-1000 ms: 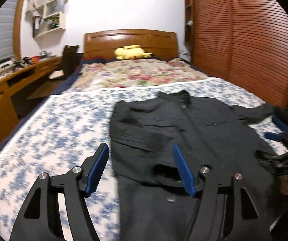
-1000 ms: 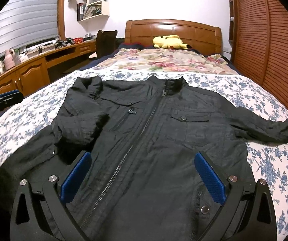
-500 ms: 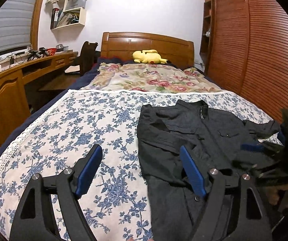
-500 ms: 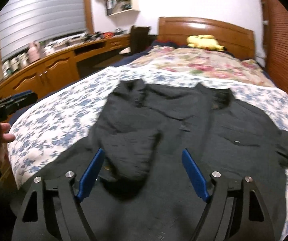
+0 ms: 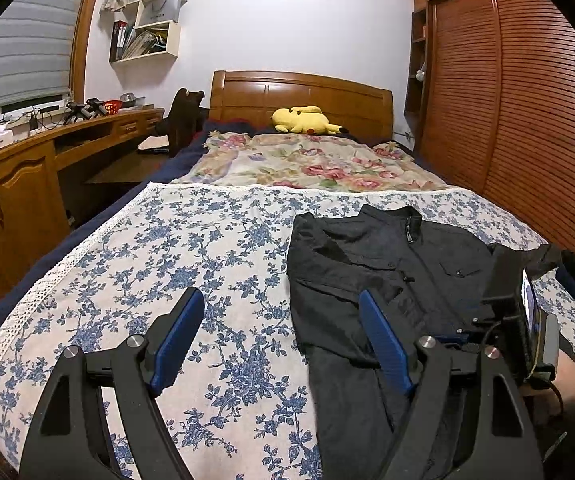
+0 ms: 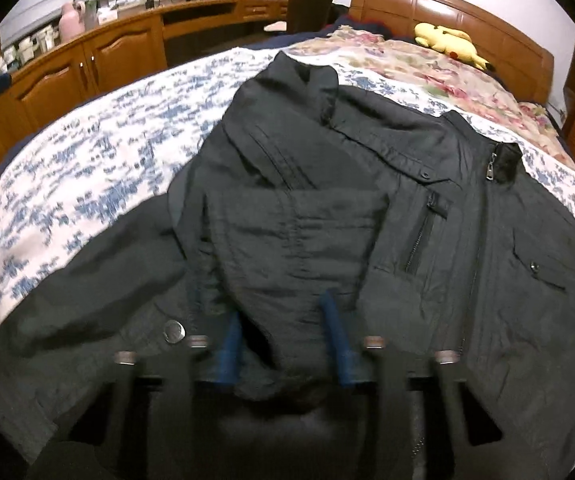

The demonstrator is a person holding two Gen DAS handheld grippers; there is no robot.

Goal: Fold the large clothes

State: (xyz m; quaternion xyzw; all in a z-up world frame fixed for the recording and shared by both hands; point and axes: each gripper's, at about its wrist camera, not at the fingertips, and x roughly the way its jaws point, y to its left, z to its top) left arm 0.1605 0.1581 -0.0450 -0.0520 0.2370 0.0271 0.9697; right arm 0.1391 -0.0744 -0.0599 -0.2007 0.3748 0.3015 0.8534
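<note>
A black zip jacket [image 5: 387,264] lies front up on the blue-flowered bedspread [image 5: 191,264], its left sleeve folded across the chest [image 6: 299,236]. My left gripper [image 5: 283,340] is open and empty, above the bedspread at the jacket's left edge. My right gripper [image 6: 285,344] is low over the folded sleeve's cuff, jaws narrowed on either side of the cuff; the view is blurred, so I cannot tell whether they grip it. The right gripper also shows in the left wrist view [image 5: 519,320].
A wooden headboard [image 5: 299,96] with a yellow plush toy [image 5: 305,120] stands at the far end. A wooden desk and cabinets [image 5: 19,184] run along the left. A slatted wardrobe [image 5: 527,120] lines the right. A floral quilt [image 5: 307,164] covers the far half.
My left gripper drew back to the left, off the jacket. My right gripper moved left and down onto the folded sleeve's cuff, and its jaws narrowed.
</note>
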